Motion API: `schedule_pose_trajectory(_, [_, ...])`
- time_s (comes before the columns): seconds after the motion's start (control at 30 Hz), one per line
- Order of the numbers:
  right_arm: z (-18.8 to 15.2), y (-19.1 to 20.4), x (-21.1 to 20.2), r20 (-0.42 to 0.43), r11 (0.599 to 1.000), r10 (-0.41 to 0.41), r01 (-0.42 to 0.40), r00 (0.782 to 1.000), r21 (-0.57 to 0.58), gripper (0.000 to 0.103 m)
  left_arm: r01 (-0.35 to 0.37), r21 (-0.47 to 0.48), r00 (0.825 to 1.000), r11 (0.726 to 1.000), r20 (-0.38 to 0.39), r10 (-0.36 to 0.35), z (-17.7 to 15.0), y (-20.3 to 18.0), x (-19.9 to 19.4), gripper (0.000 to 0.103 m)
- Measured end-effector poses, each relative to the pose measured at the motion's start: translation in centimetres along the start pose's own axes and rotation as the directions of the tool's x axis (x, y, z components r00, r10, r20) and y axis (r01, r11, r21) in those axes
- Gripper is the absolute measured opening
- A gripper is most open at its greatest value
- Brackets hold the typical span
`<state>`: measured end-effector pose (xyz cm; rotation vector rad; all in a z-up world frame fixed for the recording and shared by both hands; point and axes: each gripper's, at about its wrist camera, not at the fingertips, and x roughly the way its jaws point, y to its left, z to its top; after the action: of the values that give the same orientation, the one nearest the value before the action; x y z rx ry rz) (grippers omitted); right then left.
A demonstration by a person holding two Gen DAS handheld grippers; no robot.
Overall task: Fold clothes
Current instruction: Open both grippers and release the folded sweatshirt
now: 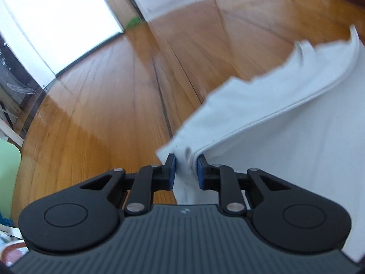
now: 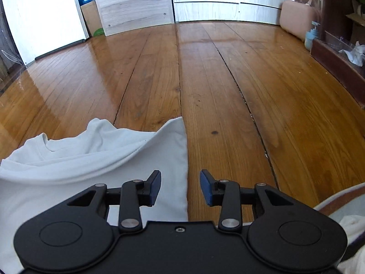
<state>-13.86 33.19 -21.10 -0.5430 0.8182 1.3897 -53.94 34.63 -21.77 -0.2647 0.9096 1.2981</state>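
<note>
Your left tongs (image 1: 186,169) pinch a bunched corner of the white shirt (image 1: 285,114), and that corner is lifted off the wood floor (image 1: 102,114). From that grip, the hemmed edge runs away to your right. Your right tongs (image 2: 180,188) are open and hold nothing. They hang just above the shirt's right edge (image 2: 180,159), which lies flat and points straight ahead. So your right hand is nearer the flat side.

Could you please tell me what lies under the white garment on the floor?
Around the white garment only the wooden floor shows, so it seemingly rests on those boards. Whatever lies directly beneath is covered by the cloth itself.
</note>
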Motion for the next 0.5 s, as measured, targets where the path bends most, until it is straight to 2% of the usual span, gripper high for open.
schedule_pose_trajectory(0.07, [0.1, -0.2, 1.0, -0.022, 1.000, 0.008, -0.008, 1.000, 0.009, 0.043, 0.064, -0.069, 0.998, 0.996, 0.029, -0.062, -0.5, 0.6, 0.6, 0.021])
schedule_pose_trajectory(0.13, [0.2, -0.4, 2.0, -0.045, 1.000, 0.016, -0.015, 0.999, 0.018, 0.043, 0.126, -0.088, 0.992, 0.988, 0.004, -0.126, -1.0, 0.6, 1.8, 0.023])
schedule_pose_trajectory(0.23, [0.4, -0.6, 3.0, -0.071, 0.996, 0.067, -0.062, 0.995, 0.071, 0.043, 0.074, -0.023, 0.997, 0.997, -0.017, -0.074, -1.2, -0.3, 2.7, 0.023])
schedule_pose_trajectory(0.3, [0.5, -0.5, 3.4, -0.068, 0.996, 0.064, -0.060, 0.996, 0.069, 0.050, 0.057, -0.027, 0.998, 0.998, -0.002, -0.057, -1.1, 0.0, 3.1, 0.023])
schedule_pose_trajectory(0.37, [0.6, -0.4, 3.8, -0.064, 0.996, 0.064, -0.059, 0.996, 0.064, 0.055, 0.041, -0.074, 0.999, 0.996, 0.021, -0.039, -0.9, 0.9, 3.4, 0.020])
schedule_pose_trajectory(0.5, [0.8, -0.3, 4.6, -0.057, 0.997, 0.062, -0.059, 0.996, 0.053, 0.056, 0.023, -0.202, 0.998, 0.979, 0.064, -0.011, -0.3, 3.3, 3.9, 0.020])
